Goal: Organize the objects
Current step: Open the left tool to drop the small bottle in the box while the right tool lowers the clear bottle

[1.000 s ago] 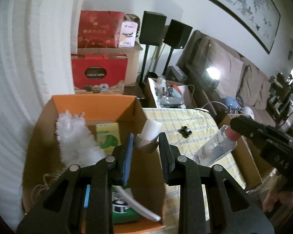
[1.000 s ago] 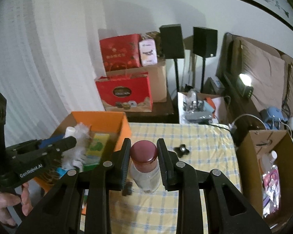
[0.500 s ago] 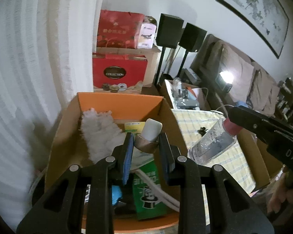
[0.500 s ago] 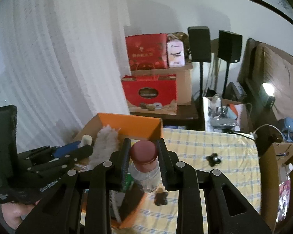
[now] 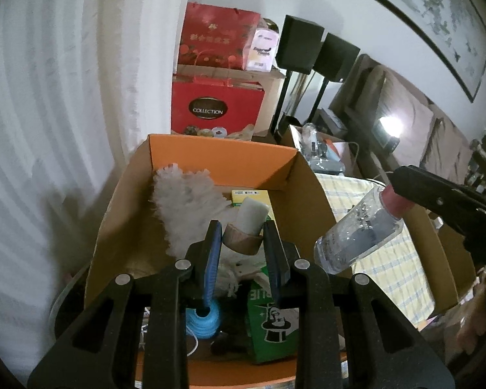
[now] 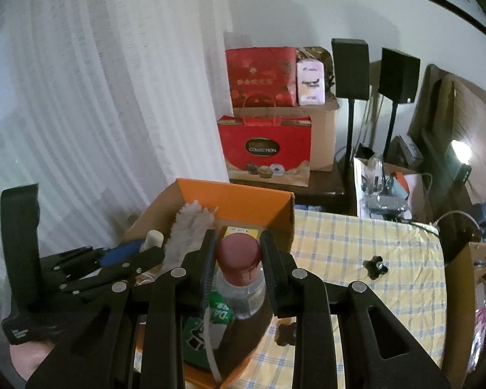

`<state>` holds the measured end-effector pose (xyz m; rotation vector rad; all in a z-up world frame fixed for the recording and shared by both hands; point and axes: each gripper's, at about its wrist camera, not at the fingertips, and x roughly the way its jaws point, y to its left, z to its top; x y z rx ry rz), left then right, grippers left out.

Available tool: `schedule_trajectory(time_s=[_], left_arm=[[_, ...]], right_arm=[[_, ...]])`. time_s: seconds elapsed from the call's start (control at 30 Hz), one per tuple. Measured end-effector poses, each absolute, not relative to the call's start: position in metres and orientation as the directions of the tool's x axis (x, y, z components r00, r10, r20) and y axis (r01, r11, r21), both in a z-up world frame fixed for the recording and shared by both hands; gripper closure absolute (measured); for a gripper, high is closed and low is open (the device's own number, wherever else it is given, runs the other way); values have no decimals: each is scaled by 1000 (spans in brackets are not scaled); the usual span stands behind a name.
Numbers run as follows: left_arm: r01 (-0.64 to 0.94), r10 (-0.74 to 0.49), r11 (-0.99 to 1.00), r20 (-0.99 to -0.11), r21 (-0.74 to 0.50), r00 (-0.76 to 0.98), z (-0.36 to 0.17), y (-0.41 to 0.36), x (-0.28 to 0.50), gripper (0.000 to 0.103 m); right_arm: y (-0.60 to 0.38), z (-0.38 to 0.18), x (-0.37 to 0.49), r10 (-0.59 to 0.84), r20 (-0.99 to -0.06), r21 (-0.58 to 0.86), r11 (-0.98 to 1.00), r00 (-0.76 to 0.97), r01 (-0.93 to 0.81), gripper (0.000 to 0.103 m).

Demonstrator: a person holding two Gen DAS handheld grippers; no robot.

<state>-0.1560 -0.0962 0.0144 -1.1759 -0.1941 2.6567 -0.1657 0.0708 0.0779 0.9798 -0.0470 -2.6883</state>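
Observation:
My left gripper is shut on a small roller with a wooden base and white top, held above the open orange cardboard box. My right gripper is shut on the red cap of a clear plastic bottle, which hangs over the box's right wall; the bottle also shows in the left wrist view. The box holds a white fluffy duster, a yellow-green pack, a green carton and a blue item.
A yellow checked tablecloth lies right of the box with two small black knobs on it. A brown box stands at the far right. Red gift boxes, speakers and a white curtain are behind.
Both grippers have moved left, over the orange box. The bottle has come over the box's right wall. The roller sits further over the box's inside.

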Motion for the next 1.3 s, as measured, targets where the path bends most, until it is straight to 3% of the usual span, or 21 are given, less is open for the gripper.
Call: schedule_trajectory(time_s=[0.83,1.03,1.1,1.2,1.3], left_arm=[[-143,254,-967,-798,-211,-546,-50,-95,-130,79],[-136,268,-963,-780,-233,-566,-43,-99,-129,66],[-134,282,-958,-765,-252,-579,-37,-101,-128,54],[-134,285,-957,-755,-256,-590,-30,-100,-129,44],[-136,277,-960,-744,-247,-607,-23,-99,-130,35]], right_arm=[[67,8,-201,-243,-757,142,-967,-607,211,76],[69,0,-210,-250,-759,157,-967,-601,203,76],[69,0,-215,-250,-754,160,-967,-608,200,76],[70,0,-227,-248,-752,163,-968,-611,192,75],[73,2,-237,-227,-749,153,-973,-623,172,59]])
